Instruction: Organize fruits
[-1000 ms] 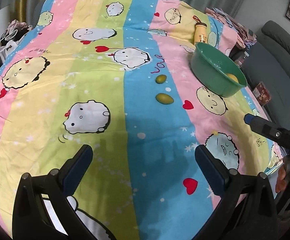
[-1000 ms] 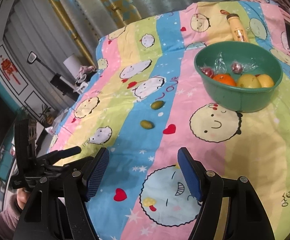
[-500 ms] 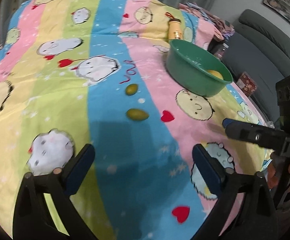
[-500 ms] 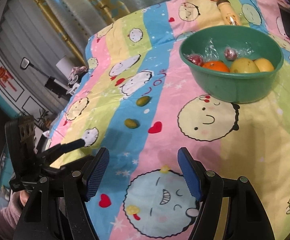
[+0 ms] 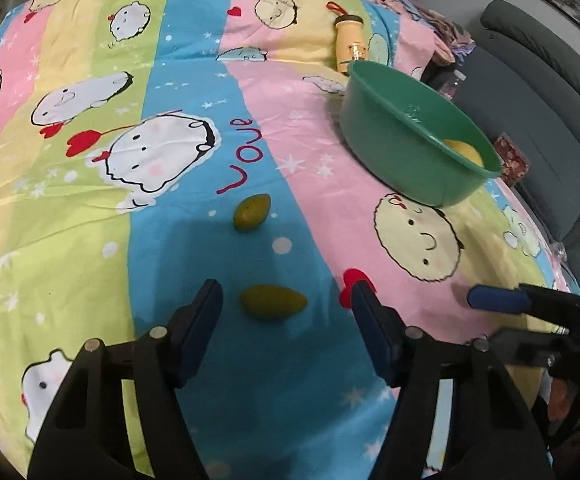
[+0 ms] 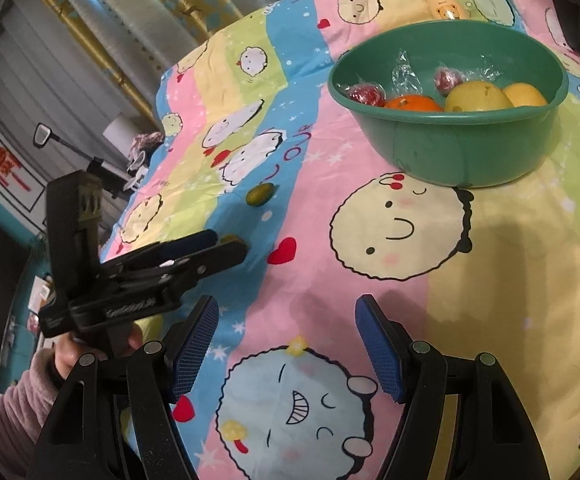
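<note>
Two small green fruits lie on the blue stripe of the cartoon bedsheet. The near green fruit (image 5: 273, 301) sits between the fingers of my left gripper (image 5: 285, 300), whose jaws are closing; a gap shows on both sides of the fruit. The far green fruit (image 5: 251, 212) (image 6: 259, 194) lies free beyond it. The green bowl (image 5: 390, 80) (image 6: 470, 148) holds an orange (image 6: 412, 103), yellow fruits (image 6: 478, 96) and wrapped red pieces (image 6: 364, 94). My right gripper (image 6: 285, 312) hangs open over the sheet in front of the bowl, with nothing between its fingers.
A yellow bottle (image 5: 350, 42) (image 6: 442, 6) lies behind the bowl. A grey sofa (image 5: 530, 92) stands past the bed's right edge, with piled clothes (image 5: 410, 4) at the far corner. A hand in a pink sleeve (image 6: 5, 412) holds the left gripper.
The left gripper has come forward and down to the near green fruit, and its fingers have drawn in around it. The right gripper has sunk slightly, its opening unchanged.
</note>
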Demonstrator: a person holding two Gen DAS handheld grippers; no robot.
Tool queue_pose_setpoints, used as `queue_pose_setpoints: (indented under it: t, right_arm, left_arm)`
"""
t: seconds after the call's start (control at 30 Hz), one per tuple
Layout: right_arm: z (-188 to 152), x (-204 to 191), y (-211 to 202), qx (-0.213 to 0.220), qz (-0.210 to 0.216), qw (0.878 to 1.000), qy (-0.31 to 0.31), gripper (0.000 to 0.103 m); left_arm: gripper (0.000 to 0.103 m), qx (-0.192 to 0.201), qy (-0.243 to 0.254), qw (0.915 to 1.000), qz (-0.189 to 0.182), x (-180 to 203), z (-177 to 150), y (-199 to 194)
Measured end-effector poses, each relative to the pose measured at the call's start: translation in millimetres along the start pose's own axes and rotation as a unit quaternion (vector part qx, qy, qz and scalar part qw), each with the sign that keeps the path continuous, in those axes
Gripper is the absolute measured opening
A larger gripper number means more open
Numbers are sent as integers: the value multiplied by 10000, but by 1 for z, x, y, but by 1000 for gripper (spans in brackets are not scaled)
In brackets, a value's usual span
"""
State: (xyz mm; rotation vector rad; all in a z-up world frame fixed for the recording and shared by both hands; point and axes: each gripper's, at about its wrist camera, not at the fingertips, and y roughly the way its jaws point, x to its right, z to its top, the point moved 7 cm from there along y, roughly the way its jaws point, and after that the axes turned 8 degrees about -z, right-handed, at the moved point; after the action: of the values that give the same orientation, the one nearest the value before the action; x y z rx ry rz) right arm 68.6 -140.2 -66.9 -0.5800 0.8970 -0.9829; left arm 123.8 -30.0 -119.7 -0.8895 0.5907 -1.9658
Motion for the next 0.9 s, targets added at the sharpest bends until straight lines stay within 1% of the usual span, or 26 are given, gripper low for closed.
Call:
queue_pose_setpoints:
  t: [0.03, 0.1, 0.17, 0.23, 0.4, 0.5, 0.7, 0.9]
  right_arm:
    - [0, 0, 1, -7, 1, 10000, -4, 71]
    - [-1, 1, 3, -25, 4, 10000, -19, 71]
    - [-2, 1, 4, -32, 7, 10000, -21, 71]
    - [-2, 1, 6, -35, 9, 10000, -39, 71]
    - [0, -1, 8, -38, -6, 9999, -108, 71]
    - [2, -5, 11, -44, -12, 9998, -170, 71]
    - [13, -21, 19, 5, -1, 9994, -342, 71]
    - [33, -51, 44, 41, -54, 9972, -742, 71]
  left_arm:
    - [58, -5, 10, 10000, 53, 0, 0, 3]
    - [53, -13, 39, 9999, 165, -1, 0, 5]
    - [42, 3, 74, 9995, 322, -2, 1, 6]
    - [35, 1, 130, 9988, 479, -4, 0, 6]
    - [36, 48, 61, 9990, 443, -8, -3, 0]
    - [36, 98, -109, 9992, 382, -10, -7, -7]
    - [36, 297, -411, 9981, 341, -20, -18, -36]
    - [36, 526, -617, 9962, 316, -31, -30, -70]
